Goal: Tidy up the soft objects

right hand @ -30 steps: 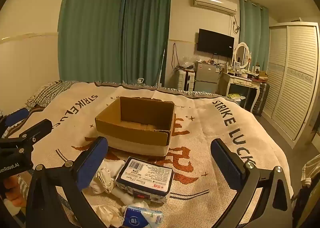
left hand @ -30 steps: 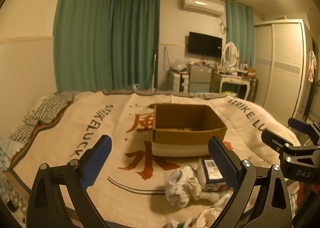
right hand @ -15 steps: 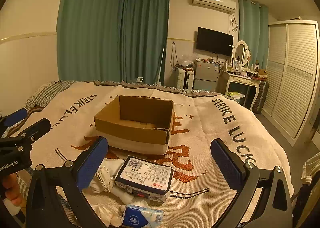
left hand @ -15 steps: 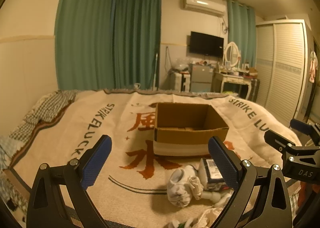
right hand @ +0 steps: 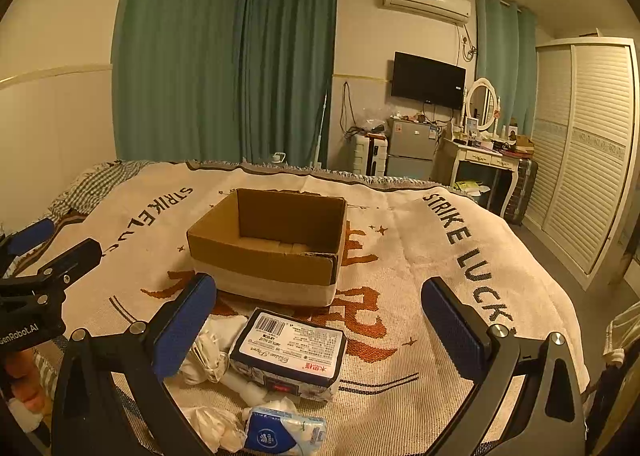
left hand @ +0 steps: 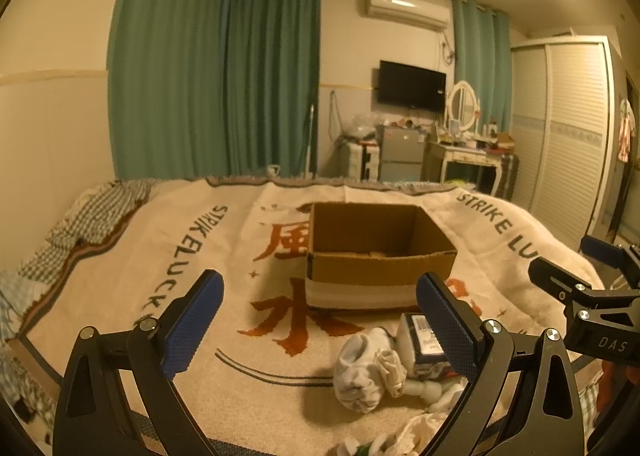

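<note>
An open cardboard box (left hand: 376,268) (right hand: 276,248) stands on the bed's cream blanket. In front of it lie a wrapped tissue pack (right hand: 290,352) (left hand: 422,340), white rolled socks (left hand: 366,368) (right hand: 208,352), a small blue tissue packet (right hand: 284,434) and more white cloth (right hand: 216,430). My left gripper (left hand: 320,320) is open and empty, above the blanket left of the socks. My right gripper (right hand: 316,320) is open and empty, above the tissue pack. Each gripper shows at the edge of the other's view.
The blanket (right hand: 400,256) with "STRIKE LUCK" lettering covers the bed. A checked pillow (left hand: 92,219) lies at the far left. Beyond the bed stand green curtains (right hand: 224,67), a dresser with mirror (right hand: 480,147) and a white wardrobe (right hand: 584,151).
Both views have shifted slightly; the box and the items sit a little lower and nearer in frame. Both grippers stay open.
</note>
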Demonstrator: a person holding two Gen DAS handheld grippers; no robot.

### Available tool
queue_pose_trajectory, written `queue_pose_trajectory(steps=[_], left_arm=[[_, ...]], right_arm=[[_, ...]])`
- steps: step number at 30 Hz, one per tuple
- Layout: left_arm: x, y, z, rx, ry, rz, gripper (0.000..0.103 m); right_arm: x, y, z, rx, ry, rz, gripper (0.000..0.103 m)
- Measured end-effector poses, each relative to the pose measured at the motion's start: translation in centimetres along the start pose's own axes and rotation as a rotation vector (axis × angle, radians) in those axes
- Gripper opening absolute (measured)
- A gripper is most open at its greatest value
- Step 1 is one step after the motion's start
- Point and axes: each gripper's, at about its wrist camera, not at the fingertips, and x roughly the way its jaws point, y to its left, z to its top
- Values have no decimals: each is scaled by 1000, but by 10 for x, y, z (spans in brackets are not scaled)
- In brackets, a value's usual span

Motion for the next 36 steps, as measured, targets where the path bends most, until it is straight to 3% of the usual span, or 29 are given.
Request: queue_pose_trajectory(steps=[36], left_arm=[[3,4,0,-4,-2,-5,99]], right_arm=[[-1,1,-1,-4,4,-3,103]])
